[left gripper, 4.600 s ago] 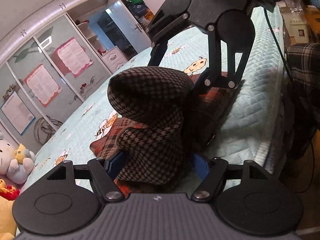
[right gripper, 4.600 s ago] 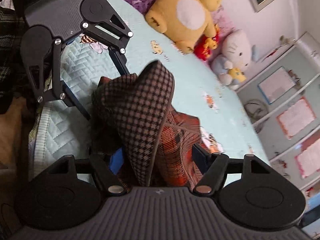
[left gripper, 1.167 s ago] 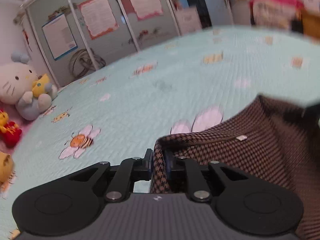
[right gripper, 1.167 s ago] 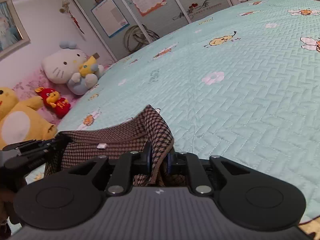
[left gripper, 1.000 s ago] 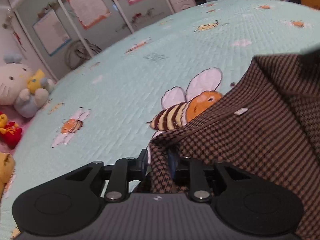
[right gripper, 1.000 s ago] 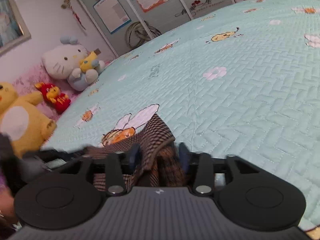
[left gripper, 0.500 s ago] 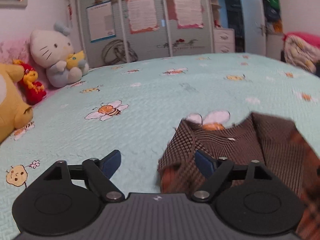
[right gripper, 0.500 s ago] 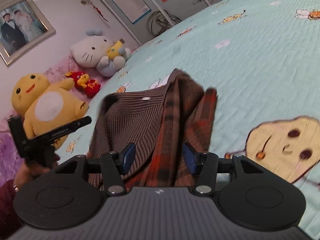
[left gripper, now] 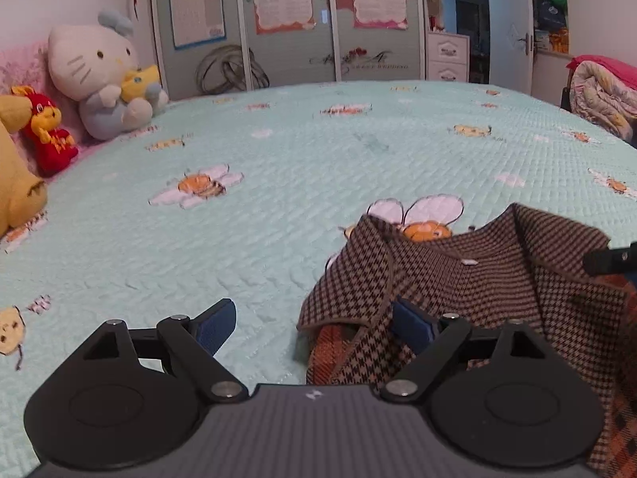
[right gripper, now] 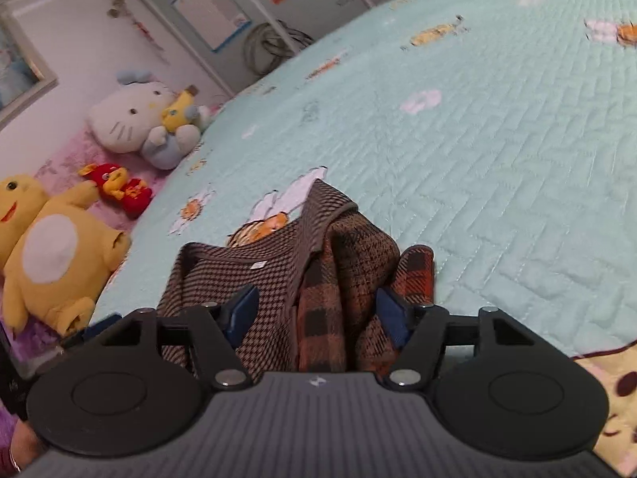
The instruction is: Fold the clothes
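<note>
A brown houndstooth garment (left gripper: pixel 497 279) with an orange plaid lining (right gripper: pixel 318 318) lies crumpled on the pale green quilted bed (left gripper: pixel 278 167). My left gripper (left gripper: pixel 312 324) stands wide open at the garment's left corner. That corner lies loose by the right pad, and the left pad hangs over bare quilt. My right gripper (right gripper: pixel 317 314) straddles the bunched right edge of the garment (right gripper: pixel 278 263). Its jaws are opening, with cloth lying between the pads but not pinched. The right gripper's fingertip (left gripper: pixel 613 259) shows at the edge of the left wrist view.
A white cat plush (left gripper: pixel 99 79), a small red plush (left gripper: pixel 47 131) and a big yellow plush (right gripper: pixel 51 255) sit along the bed's left side. Wardrobe doors with posters (left gripper: pixel 278 20) stand behind. A rolled blanket (left gripper: pixel 597 91) lies at the far right.
Both grippers let go of the garment's collar edge and opened. The garment dropped flat onto the quilt. The left gripper drew back and rolled level; the right one spread wider.
</note>
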A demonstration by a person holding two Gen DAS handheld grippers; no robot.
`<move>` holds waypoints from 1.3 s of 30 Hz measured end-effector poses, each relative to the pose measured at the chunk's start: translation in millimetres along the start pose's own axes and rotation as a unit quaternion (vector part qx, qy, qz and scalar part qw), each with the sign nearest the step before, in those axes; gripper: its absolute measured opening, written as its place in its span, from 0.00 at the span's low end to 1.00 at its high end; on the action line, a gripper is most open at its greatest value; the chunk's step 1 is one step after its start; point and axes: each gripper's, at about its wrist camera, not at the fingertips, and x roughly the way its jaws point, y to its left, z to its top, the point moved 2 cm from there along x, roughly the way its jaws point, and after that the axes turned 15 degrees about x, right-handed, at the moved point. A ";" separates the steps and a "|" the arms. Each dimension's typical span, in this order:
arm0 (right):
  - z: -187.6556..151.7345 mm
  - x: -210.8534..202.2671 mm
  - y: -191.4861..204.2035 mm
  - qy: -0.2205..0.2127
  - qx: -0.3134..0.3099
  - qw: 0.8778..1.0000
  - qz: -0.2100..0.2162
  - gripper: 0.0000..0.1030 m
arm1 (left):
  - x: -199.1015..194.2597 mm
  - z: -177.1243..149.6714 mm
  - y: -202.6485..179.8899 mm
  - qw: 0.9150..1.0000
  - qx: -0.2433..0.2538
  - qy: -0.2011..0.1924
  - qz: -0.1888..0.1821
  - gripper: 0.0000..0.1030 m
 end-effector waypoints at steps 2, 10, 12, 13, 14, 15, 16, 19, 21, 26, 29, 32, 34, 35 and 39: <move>0.7 4.8 -6.7 -0.002 0.017 0.999 0.031 0.58 | 3.8 -2.7 0.3 1.000 -0.010 -0.001 -0.008 0.87; 13.8 18.3 -75.8 0.031 0.187 0.968 0.166 0.12 | 8.1 -7.8 3.7 0.999 -0.030 -0.007 -0.026 0.87; 16.2 14.1 -72.5 0.032 0.171 0.974 0.146 0.15 | 5.4 -7.6 7.6 0.999 -0.042 -0.013 -0.026 0.87; 17.9 12.4 -68.1 0.032 0.160 0.978 0.133 0.24 | 3.2 -7.3 9.7 0.998 -0.049 -0.016 -0.025 0.87; 20.3 11.3 -63.7 0.032 0.153 0.979 0.127 0.29 | -0.2 -7.1 12.3 0.998 -0.058 -0.022 -0.024 0.87; 22.8 10.3 -59.3 0.031 0.146 0.981 0.124 0.43 | -6.4 -7.2 16.3 0.997 -0.072 -0.031 -0.024 0.87; 24.6 9.5 -55.1 0.027 0.137 0.983 0.122 0.52 | -12.7 -7.8 20.6 0.995 -0.088 -0.040 -0.025 0.87; 26.4 15.9 -46.8 0.031 0.114 0.986 0.118 0.42 | -27.1 -17.0 40.7 0.981 -0.176 -0.058 -0.058 0.87; 25.3 21.7 -49.3 0.040 0.116 0.986 0.112 0.12 | -31.4 -27.1 58.3 0.960 -0.255 -0.071 -0.088 0.85; 21.0 23.6 -73.0 0.035 0.173 0.975 0.134 0.11 | -14.0 -41.1 81.1 0.911 -0.357 -0.055 -0.198 0.70; 19.9 24.2 -69.4 0.035 0.163 0.977 0.130 0.11 | 6.9 -43.5 74.5 0.905 -0.347 -0.013 -0.245 0.67; 21.0 24.5 -68.7 0.037 0.162 0.977 0.131 0.10 | 18.9 -44.6 70.2 0.904 -0.349 0.001 -0.248 0.67; 20.7 23.8 -68.3 0.035 0.160 0.977 0.133 0.10 | 25.5 -44.2 67.5 0.904 -0.348 0.007 -0.249 0.44; 20.9 21.5 -66.2 0.030 0.156 0.978 0.137 0.10 | 25.2 -40.0 64.1 0.910 -0.329 -0.001 -0.251 0.23; 19.6 2.7 -59.7 0.003 0.166 0.967 0.195 0.08 | 10.5 -20.7 55.6 0.912 -0.289 -0.062 -0.285 0.05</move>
